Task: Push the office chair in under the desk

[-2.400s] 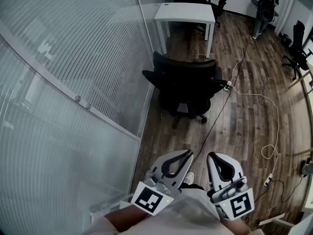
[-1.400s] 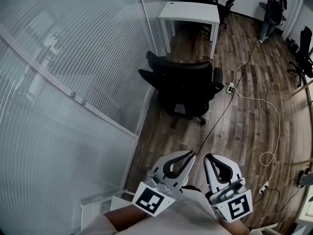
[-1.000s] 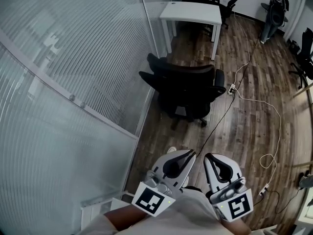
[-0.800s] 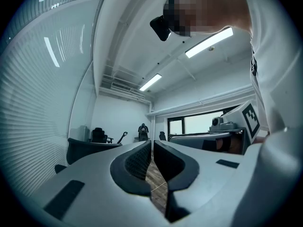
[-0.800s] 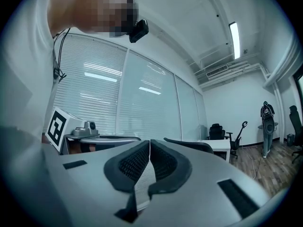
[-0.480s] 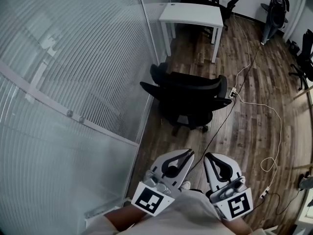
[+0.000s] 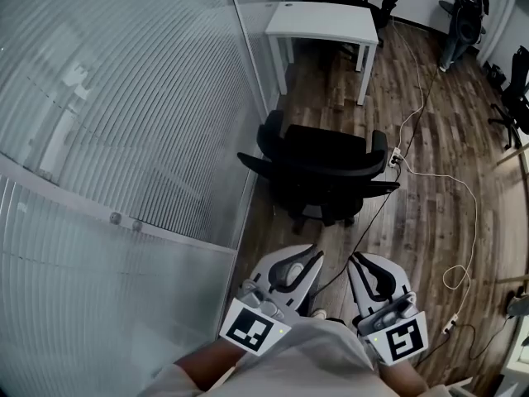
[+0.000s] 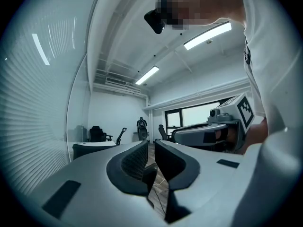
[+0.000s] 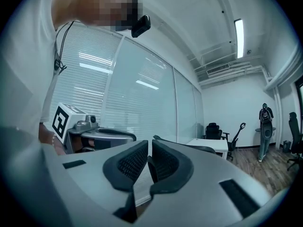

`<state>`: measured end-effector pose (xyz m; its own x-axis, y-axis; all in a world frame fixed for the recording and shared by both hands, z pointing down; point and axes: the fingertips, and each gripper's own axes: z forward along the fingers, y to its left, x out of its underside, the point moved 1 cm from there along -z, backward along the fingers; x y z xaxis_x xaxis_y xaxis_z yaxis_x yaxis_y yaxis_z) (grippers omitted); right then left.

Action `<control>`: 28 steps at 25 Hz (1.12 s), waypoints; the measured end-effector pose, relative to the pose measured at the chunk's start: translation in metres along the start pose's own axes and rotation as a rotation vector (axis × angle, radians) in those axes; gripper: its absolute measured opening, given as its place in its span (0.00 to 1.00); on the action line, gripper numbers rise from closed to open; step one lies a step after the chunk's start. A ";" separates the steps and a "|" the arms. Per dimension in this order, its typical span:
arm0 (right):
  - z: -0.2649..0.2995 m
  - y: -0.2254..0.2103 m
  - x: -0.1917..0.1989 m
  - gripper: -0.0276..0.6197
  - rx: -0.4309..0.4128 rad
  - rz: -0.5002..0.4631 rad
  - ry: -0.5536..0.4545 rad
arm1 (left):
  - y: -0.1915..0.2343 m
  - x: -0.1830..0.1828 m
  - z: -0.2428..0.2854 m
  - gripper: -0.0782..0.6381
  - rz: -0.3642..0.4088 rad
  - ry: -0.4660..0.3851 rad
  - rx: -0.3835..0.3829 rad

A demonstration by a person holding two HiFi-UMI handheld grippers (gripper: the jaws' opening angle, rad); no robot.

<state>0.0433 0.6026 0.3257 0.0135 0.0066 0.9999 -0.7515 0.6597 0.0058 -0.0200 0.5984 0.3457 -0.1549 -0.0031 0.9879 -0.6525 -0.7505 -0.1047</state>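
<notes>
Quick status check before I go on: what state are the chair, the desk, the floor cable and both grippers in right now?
office chair: standing out on the floor, short of the desk, backrest toward the person, not touched by either gripper.
white desk: against the glass wall, chair not under it.
white cable: lying loose on the floor, right of the chair.
left gripper: shut, holding nothing.
right gripper: shut, holding nothing.

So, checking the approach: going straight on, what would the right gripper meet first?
Probably the black office chair, ahead of the shut right gripper; the white desk lies beyond. Depth is unclear.
</notes>
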 end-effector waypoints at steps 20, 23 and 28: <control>0.055 -0.131 0.099 0.13 0.116 -0.355 0.378 | 0.171 0.123 0.042 0.17 0.192 0.315 -0.045; 0.062 -0.147 0.120 0.18 0.113 -0.406 0.446 | 0.187 0.142 0.052 0.22 0.253 0.368 -0.029; 0.074 -0.175 0.155 0.22 0.091 -0.467 0.583 | 0.215 0.171 0.066 0.30 0.358 0.488 0.005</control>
<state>0.1279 0.4324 0.4806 0.6725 0.1547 0.7237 -0.6329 0.6272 0.4540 -0.1381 0.3932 0.4994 -0.6874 0.0464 0.7248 -0.4937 -0.7618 -0.4195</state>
